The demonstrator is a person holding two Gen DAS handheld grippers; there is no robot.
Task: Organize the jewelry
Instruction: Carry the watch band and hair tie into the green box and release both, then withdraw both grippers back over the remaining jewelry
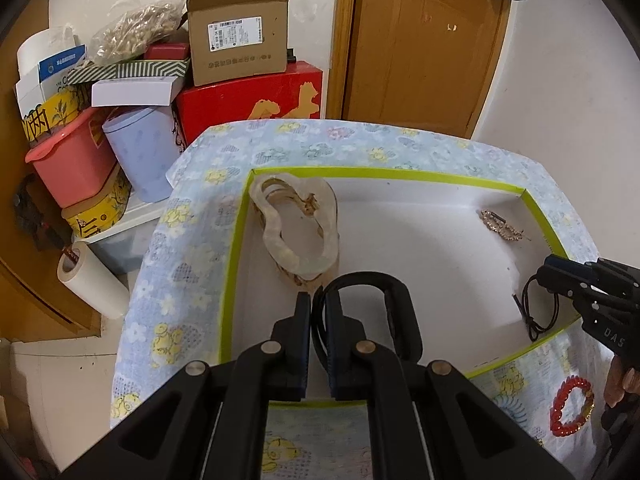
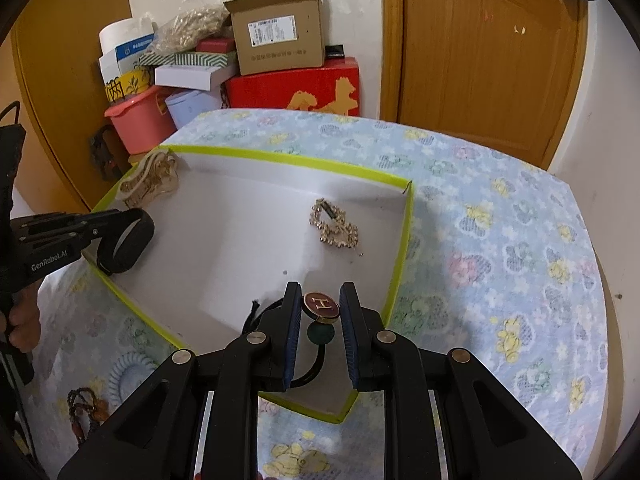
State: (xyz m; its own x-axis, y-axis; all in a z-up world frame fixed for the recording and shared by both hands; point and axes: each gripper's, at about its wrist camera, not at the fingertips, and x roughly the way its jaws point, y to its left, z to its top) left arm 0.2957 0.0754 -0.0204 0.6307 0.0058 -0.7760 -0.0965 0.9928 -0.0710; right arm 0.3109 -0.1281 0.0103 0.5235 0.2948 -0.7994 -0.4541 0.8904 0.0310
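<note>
Right wrist view: your right tool stands partly open around the H-button hair tie, over the near corner of the green-rimmed box; contact unclear. Left tool pinched on the black band, inside the box. Placing step, likely; next, release both. Farther in: rhinestone clip, pearly claw clip.

left wrist: close, forward-down | right wrist: same | shared: tray
</note>
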